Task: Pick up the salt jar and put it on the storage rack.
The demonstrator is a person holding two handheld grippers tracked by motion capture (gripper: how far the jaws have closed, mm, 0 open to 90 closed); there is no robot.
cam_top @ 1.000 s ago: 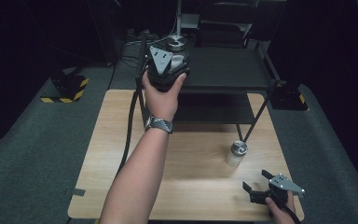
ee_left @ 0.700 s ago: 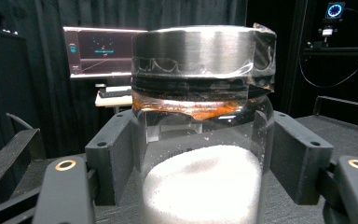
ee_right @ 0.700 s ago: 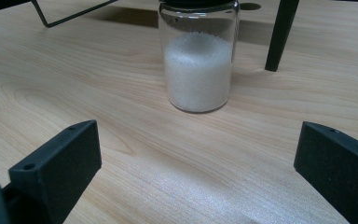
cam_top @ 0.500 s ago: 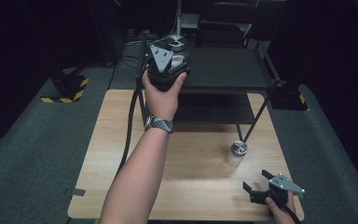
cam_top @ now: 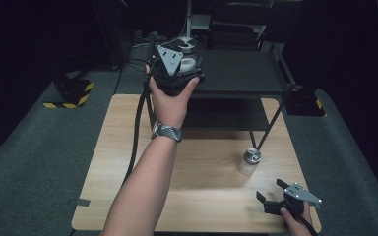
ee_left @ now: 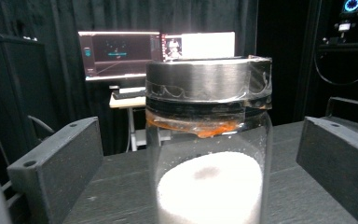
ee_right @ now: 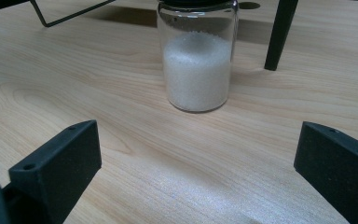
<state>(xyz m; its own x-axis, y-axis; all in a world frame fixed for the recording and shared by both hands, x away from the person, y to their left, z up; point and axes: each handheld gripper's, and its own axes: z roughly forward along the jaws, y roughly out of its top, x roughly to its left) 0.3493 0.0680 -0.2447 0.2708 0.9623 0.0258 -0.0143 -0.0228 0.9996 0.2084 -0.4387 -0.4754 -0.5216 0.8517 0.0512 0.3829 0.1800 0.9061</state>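
The left tongs (cam_top: 183,55) have just opened wide around the jar (ee_left: 209,154) now standing on the shelf (cam_top: 241,73): release step. Next they must back off without tipping it, while the right tongs (ee_right: 198,186), also wide and empty, face the second jar (ee_right: 197,60) on the desk (cam_top: 211,196).

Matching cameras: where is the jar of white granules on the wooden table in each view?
High view: jar right of centre on the table, ahead of the right gripper.
Right gripper view: top centre, beyond the open jaws.
Left gripper view: a second jar, on the black shelf, instead.
Shared landmark: black rack leg beside it.
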